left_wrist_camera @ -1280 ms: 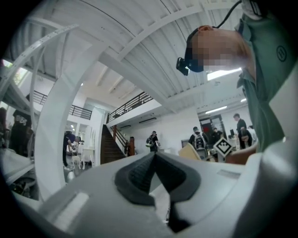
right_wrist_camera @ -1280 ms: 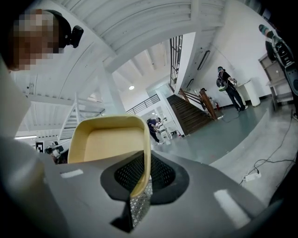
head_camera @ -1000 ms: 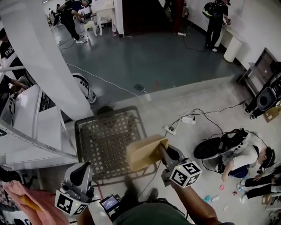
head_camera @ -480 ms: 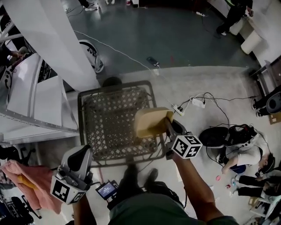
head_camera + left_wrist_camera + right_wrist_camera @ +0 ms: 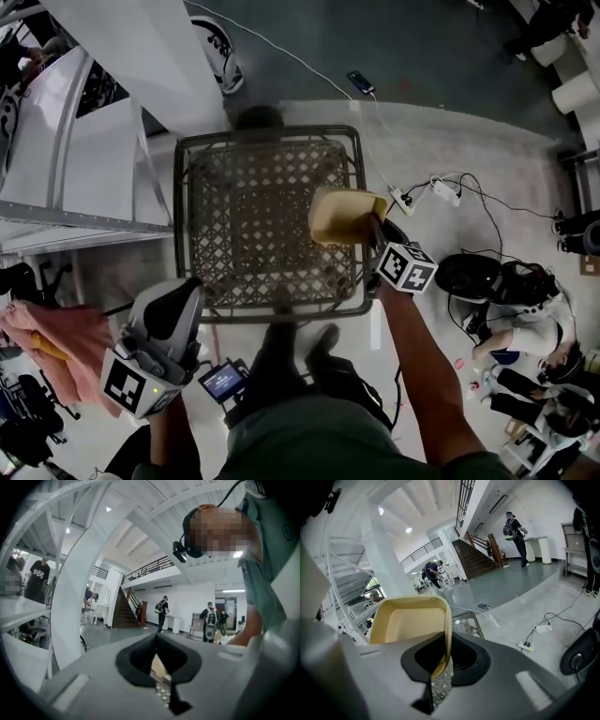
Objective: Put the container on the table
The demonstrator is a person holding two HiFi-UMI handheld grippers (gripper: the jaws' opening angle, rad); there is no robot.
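A tan, shallow paper container [image 5: 342,214] hangs over the right part of a dark metal lattice table [image 5: 192,225]. My right gripper [image 5: 373,227] is shut on the container's near wall. In the right gripper view the container [image 5: 410,623] fills the middle, its rim pinched between the jaws of my right gripper [image 5: 440,663], with the table [image 5: 465,620] below it. My left gripper [image 5: 176,298] stays low at the table's near left corner, holding nothing. In the left gripper view the jaws of my left gripper [image 5: 157,639] meet at the tips.
A white pillar and stair frame [image 5: 141,47] stand left of the table. A power strip with cables [image 5: 441,187], a phone [image 5: 361,82] and black bags [image 5: 487,277] lie on the floor to the right. Pink cloth [image 5: 56,337] hangs at the left.
The right gripper has come down with the container, from in front of the table to over its right side. The left gripper has sunk a little. The view now looks more steeply down.
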